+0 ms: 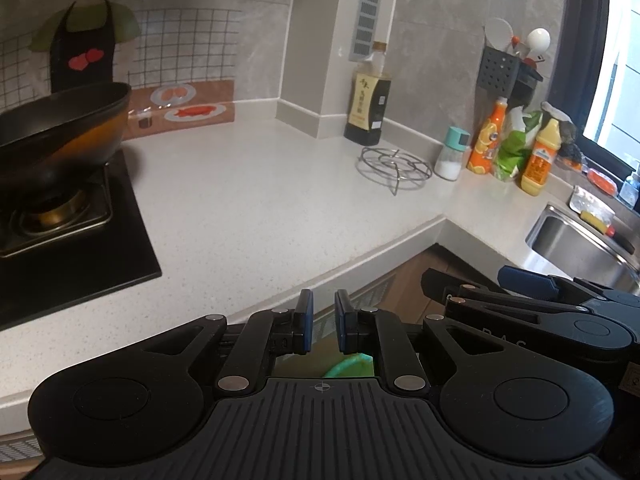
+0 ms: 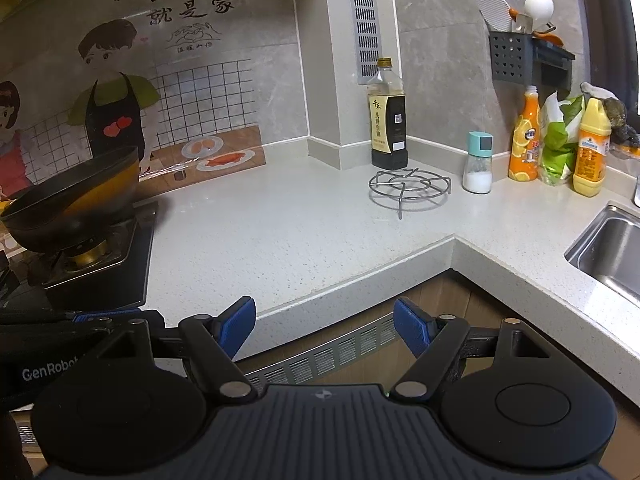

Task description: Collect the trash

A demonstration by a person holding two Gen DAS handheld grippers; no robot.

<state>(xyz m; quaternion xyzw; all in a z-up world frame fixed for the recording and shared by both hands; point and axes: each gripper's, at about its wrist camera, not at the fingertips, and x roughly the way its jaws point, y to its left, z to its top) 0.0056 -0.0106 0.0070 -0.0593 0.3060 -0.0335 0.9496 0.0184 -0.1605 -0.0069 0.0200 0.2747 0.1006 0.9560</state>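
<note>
My left gripper [image 1: 323, 320] hangs just off the front edge of the white countertop [image 1: 248, 200], its blue pads nearly together with only a thin gap and nothing between them. Through its frame, below, I see a bit of a green, rounded thing [image 1: 350, 366]; what it is I cannot tell. My right gripper [image 2: 325, 326] hovers beside it over the counter's inner corner, open wide and empty. A crumpled green and white plastic bag [image 1: 516, 148] stands between two bottles at the back right. The stretch of counter in front of both grippers is bare.
A black wok [image 1: 64, 128] sits on the gas hob at the left. At the back stand a dark sauce bottle [image 1: 368, 104], a wire trivet [image 1: 394, 166], a salt shaker [image 1: 452, 154], and orange [image 1: 486, 140] and yellow [image 1: 540, 160] bottles. A steel sink [image 1: 576, 248] lies right.
</note>
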